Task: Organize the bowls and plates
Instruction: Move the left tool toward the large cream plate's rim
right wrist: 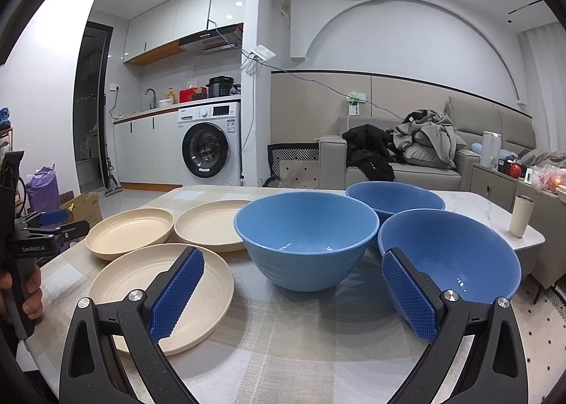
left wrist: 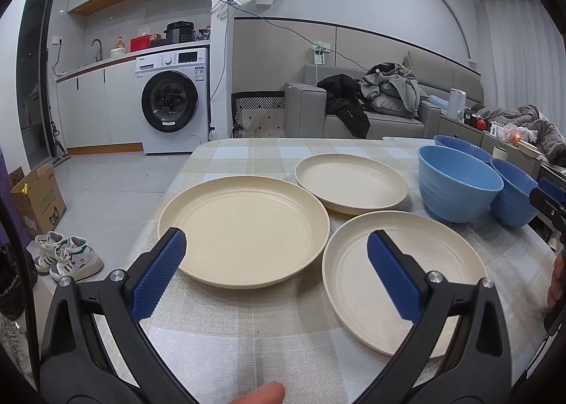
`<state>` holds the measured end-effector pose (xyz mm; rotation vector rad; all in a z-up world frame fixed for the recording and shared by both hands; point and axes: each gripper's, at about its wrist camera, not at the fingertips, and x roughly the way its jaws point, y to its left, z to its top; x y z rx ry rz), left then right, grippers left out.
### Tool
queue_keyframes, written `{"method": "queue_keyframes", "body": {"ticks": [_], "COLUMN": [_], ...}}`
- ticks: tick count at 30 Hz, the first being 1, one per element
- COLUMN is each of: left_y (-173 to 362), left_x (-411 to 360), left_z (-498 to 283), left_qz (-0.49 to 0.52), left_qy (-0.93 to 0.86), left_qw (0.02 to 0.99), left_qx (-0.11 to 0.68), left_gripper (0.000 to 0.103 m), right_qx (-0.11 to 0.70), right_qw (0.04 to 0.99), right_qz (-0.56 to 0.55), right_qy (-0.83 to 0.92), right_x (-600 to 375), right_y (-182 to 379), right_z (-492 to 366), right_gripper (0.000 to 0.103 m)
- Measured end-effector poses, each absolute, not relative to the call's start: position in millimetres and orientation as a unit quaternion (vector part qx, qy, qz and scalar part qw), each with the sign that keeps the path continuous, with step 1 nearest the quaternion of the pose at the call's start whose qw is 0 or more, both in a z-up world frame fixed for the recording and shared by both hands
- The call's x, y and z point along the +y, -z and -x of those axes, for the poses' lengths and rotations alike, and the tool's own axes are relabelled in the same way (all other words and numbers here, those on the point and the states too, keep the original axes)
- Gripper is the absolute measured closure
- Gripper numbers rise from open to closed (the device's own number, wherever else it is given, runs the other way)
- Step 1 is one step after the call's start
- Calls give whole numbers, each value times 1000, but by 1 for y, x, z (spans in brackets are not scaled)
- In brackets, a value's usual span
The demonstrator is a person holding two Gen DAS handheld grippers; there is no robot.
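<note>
With both the left tongs (left wrist: 276,276) and right tongs (right wrist: 293,294) apart and empty above the surface (right wrist: 283,351), pinch one cream plate (left wrist: 244,227) by its rim, then nest the blue bowls (right wrist: 304,238) squarely.

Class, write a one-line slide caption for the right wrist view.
Open right tool hovers over three blue bowls beside three cream plates on a checked tablecloth.
</note>
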<state>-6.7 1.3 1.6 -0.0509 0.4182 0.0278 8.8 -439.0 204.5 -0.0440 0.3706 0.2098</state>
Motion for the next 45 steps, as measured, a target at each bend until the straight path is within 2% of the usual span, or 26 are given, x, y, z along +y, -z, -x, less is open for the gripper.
{"method": "queue_keyframes", "body": {"ticks": [23,45], "left_y": [-42,-89], "left_x": [14,47], "left_z": [17,11], "left_qz": [58,75], "left_qy": [2,-32], "left_qw": [970,960], "left_qx": [238,266], "left_gripper": [1,1], "right_qx": [226,254], "right_qw": [964,948], "right_qz": [14,20], "right_qy": [-141,-193], "right_x": [-400,-324], "right_y": [-242,-272], "right_z": [-13,-44], "right_gripper": [0,0]}}
